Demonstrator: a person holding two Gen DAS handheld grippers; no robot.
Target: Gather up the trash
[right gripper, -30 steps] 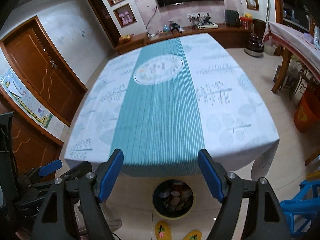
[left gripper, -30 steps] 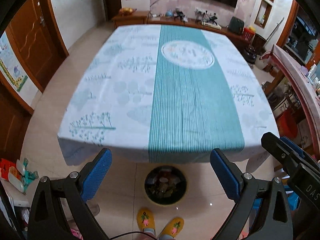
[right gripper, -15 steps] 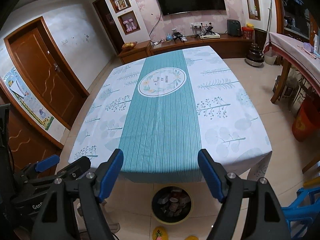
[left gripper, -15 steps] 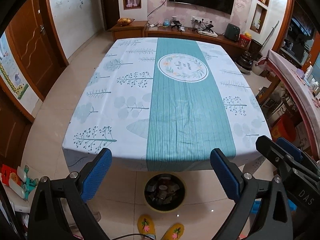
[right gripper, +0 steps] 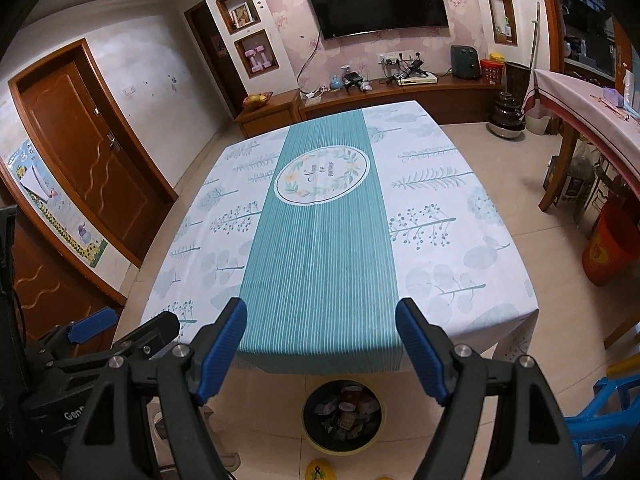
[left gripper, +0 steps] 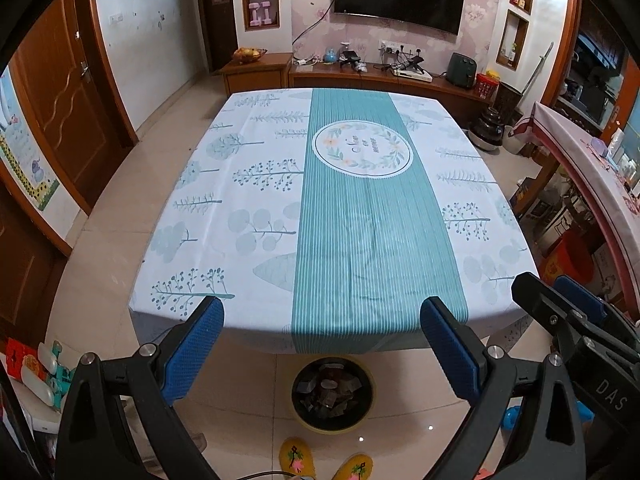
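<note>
A: What takes up most of the view?

B: A rectangular table under a white cloth printed with pale trees (left gripper: 248, 216), with a teal striped band (left gripper: 360, 240) down its middle and a round floral emblem (left gripper: 362, 151) on that band.

A: And the trash?

B: It sits in a round black bin with a yellow rim (left gripper: 332, 394) on the tiled floor, just beyond the table's near edge (the pieces inside are too small to tell apart). It shows in the right wrist view too (right gripper: 344, 414).

A: The grippers?

B: Both hang in front of that near edge, above the bin. The left gripper (left gripper: 322, 346) has its 2 blue-padded fingers (left gripper: 196, 344) spread wide, holding nothing. The right gripper (right gripper: 320, 346) is spread likewise, also bare.

A: Anything smaller?

B: 2 yellow slippers (left gripper: 296, 458) just below the bin.
</note>
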